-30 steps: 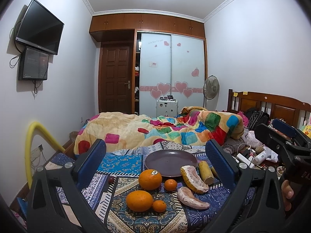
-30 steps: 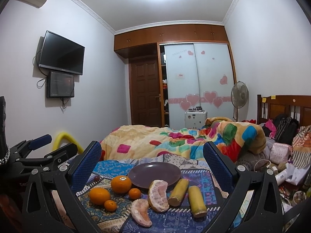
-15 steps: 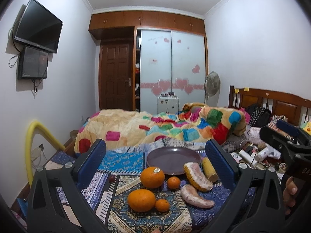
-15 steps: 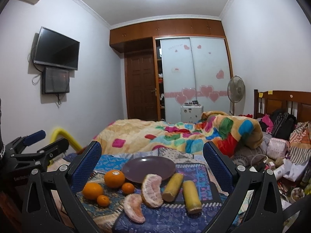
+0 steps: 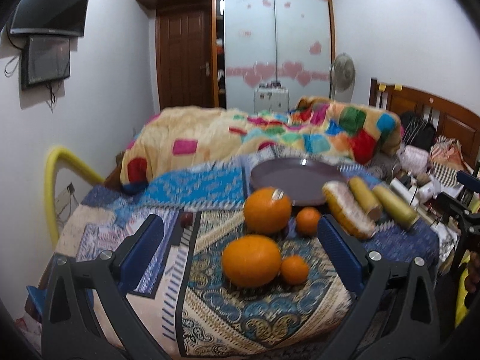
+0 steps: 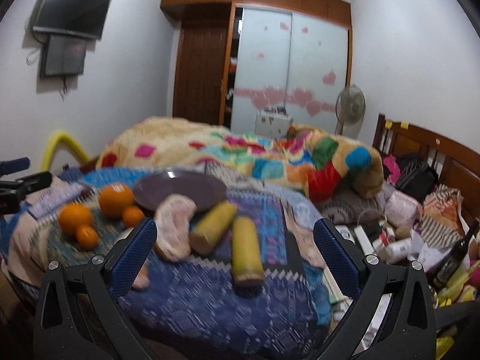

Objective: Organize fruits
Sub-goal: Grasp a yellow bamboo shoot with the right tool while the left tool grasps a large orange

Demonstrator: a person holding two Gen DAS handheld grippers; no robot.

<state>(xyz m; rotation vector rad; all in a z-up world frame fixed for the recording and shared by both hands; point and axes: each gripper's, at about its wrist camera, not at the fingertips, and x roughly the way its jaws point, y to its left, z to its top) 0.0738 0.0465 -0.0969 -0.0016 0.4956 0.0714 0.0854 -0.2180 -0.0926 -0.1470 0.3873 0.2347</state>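
Observation:
Fruit lies on a patterned cloth (image 5: 255, 315) on the bed. Two large oranges (image 5: 251, 260) (image 5: 267, 210) and two small ones (image 5: 294, 269) (image 5: 307, 221) sit in front of an empty purple plate (image 5: 300, 177). A pomelo wedge (image 5: 348, 211) and two yellow cylinders (image 5: 364, 199) (image 5: 394, 208) lie to the right. My left gripper (image 5: 240, 249) is open, above the near oranges. My right gripper (image 6: 237, 249) is open over the cylinders (image 6: 247, 247) (image 6: 214, 223) and pomelo wedges (image 6: 175, 223). The plate (image 6: 180, 190) and oranges (image 6: 75, 217) (image 6: 115, 199) show at its left.
A colourful quilt (image 5: 255, 135) is heaped behind the plate. Bags, bottles and clutter (image 6: 405, 234) crowd the bed's right side by the wooden headboard (image 6: 435, 156). A yellow tube (image 5: 60, 174) stands at the left wall. A dark bottle (image 6: 453, 258) stands at the far right.
Both grippers have tilted down and moved forward toward the fruit, which now looks larger and nearer. Both stay open. No fruit has moved.

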